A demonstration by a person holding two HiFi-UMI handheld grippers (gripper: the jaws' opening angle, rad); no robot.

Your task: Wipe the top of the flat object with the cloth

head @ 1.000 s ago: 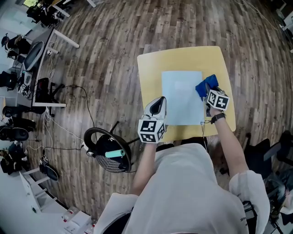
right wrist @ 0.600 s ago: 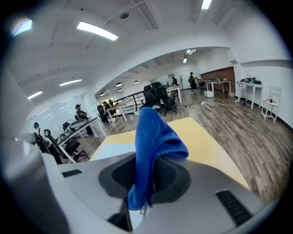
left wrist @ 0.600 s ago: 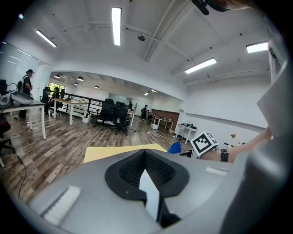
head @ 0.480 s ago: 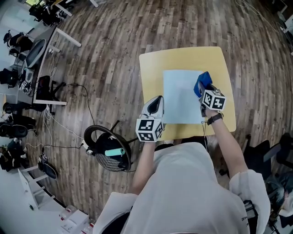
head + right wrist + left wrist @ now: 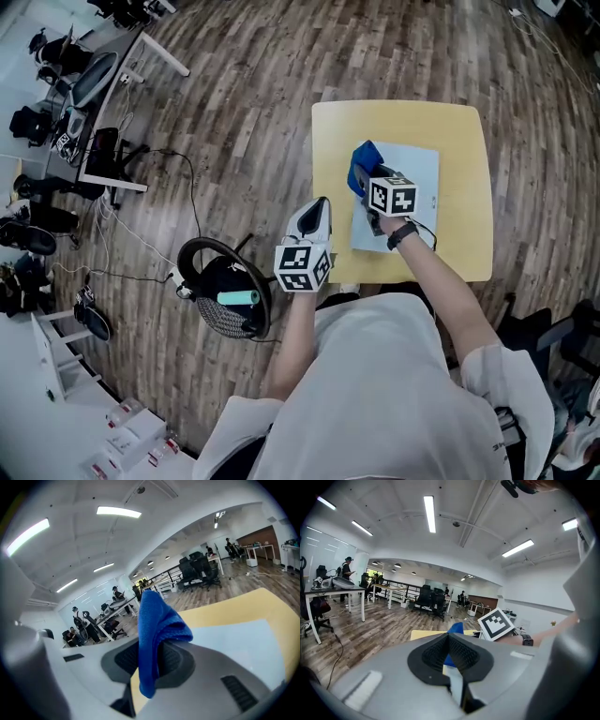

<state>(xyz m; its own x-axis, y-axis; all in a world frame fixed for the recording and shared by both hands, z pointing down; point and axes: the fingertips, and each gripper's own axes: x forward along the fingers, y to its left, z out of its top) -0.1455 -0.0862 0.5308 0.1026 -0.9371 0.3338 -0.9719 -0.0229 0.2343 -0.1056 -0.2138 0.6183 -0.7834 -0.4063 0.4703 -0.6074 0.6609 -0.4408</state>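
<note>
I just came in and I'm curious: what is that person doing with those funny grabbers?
A person is wiping a pale sheet on a yellow table. The right gripper is shut on a blue cloth and has it at the sheet's left edge. The left gripper is shut with nothing in it, and hangs off the table, close to the person's body.

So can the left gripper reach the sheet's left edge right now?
Probably not cleanly: the right gripper, shut on the blue cloth, sits over that edge of the sheet, in the path of the left gripper.
</note>
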